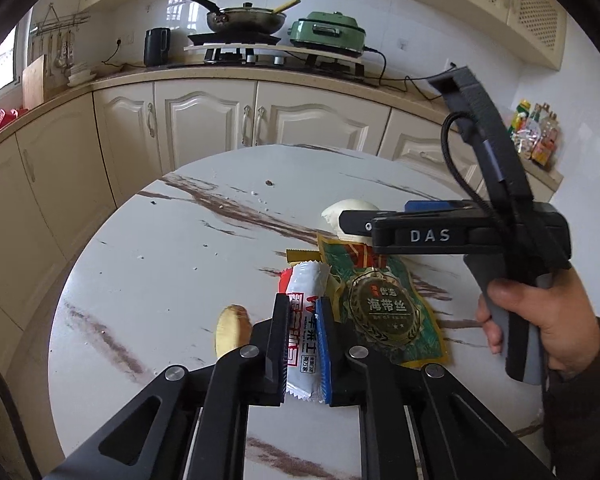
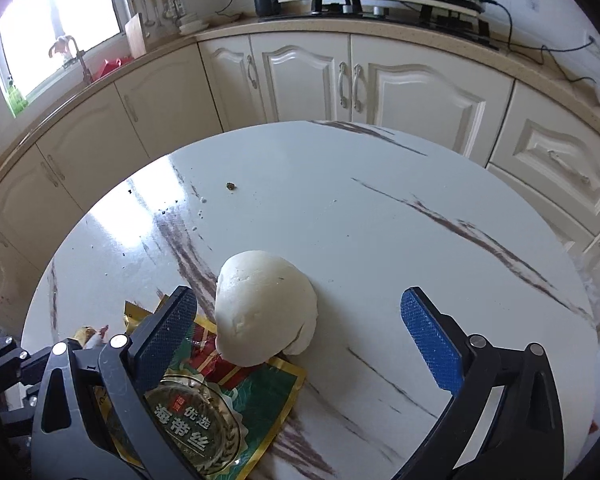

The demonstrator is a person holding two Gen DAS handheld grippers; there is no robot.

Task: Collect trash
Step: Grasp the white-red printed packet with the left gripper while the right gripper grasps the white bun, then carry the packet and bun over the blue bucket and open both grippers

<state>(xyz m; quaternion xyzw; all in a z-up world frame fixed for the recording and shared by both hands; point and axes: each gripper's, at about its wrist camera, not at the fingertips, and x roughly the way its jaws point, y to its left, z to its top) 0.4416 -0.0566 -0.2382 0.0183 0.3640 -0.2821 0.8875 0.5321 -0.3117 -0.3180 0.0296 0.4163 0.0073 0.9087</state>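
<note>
A cream-cabinet kitchen curves behind a round white table (image 1: 148,288) with brown marble streaks; on the counter sit a wok (image 1: 244,18) and a green electric pot (image 1: 328,30).

The left gripper (image 1: 303,344) has its 2 fingers pressed in against a white-and-red snack wrapper (image 1: 306,308), which runs lengthwise between the pads, its far end sticking out past the fingertips and its near end just short of the finger bases. Whether the wrapper is lifted off the table cannot be told. Just left of this claw lies a yellowish food scrap (image 1: 230,330). Just right of it lies a green foil packet (image 1: 380,308) with a gold seal, flat on the table.

The right gripper (image 2: 300,332) stands wide apart, holding nothing. A white steamed bun (image 2: 266,312) sits between its fingertips, nearer the left finger, its near edge resting on the green packet's far corner. That packet (image 2: 236,404) spreads under the left finger.
</note>
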